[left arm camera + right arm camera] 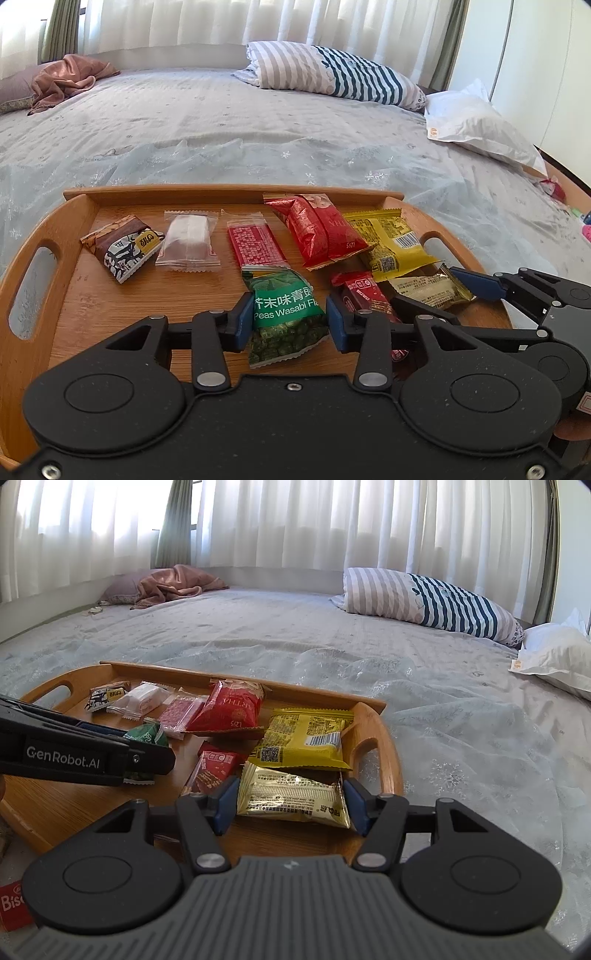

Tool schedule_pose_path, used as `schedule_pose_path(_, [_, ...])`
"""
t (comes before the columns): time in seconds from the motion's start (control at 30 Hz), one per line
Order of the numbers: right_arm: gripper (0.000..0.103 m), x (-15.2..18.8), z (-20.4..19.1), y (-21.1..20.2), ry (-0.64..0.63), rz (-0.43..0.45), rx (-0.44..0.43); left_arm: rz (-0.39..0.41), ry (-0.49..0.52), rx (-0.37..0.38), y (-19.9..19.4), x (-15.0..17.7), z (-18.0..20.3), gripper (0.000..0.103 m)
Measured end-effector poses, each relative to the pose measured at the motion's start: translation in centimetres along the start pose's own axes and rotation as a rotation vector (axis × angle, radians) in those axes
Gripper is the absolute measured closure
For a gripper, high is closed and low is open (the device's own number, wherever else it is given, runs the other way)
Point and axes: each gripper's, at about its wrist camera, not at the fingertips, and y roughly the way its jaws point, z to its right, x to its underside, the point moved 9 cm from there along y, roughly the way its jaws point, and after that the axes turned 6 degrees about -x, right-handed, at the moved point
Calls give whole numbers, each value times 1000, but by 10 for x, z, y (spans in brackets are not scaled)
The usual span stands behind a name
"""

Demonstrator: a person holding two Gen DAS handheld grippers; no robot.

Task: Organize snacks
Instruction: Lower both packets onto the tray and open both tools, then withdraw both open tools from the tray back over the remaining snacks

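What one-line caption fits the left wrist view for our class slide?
Left gripper straddles a green wasabi-pea packet on a wooden tray of snacks, on a bed.

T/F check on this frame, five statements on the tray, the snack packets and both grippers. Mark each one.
1. The left gripper straddles the green wasabi peas packet. True.
2. The right gripper has the yellow packet between its fingers. False: the gold packet sits there; the yellow packet lies just beyond it.
3. All snacks lie on a wooden tray set on a bed. True.
4. The clear-wrapped white snack lies at the tray's right handle. False: it is left of centre, beside the brown-and-black packet.
5. The big red packet stands upright. False: it lies flat.
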Motion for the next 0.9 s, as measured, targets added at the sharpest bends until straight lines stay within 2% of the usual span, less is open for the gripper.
schedule_pose_path(0.07, [35,0,0,1,-2,-1,-1,-1,2,0,-1,0,0,61])
schedule_pose_path(0.13, [27,0,-1,1,-5,-2,-3,-1,3,-2,-1,0,0,59])
schedule_pose_path(0.23, [27,0,-1,1,-6,3,3,8,10,-2,-3,0,1,54])
schedule_pose_path(0.33, [24,-2,-1,-2,-4,11,10,20,18,1,-8,-1,1,42])
schedule_pose_path(0.4, [21,-2,-1,-4,-7,12,10,34,20,-1,-13,-1,1,25])
schedule_pose_path(0.57, [17,-5,-2,-13,-25,26,24,52,10,-4,-26,-2,-3,23])
schedule_pose_path(0.67, [13,-6,-2,-19,-20,32,28,60,-3,-1,-37,-1,-7,11])
schedule_pose_path(0.83, [10,-3,-3,-33,1,38,28,94,8,-16,-61,3,-13,10])
schedule_pose_path(0.9, [7,-1,-5,-39,18,42,20,105,2,-15,-71,7,-16,6])
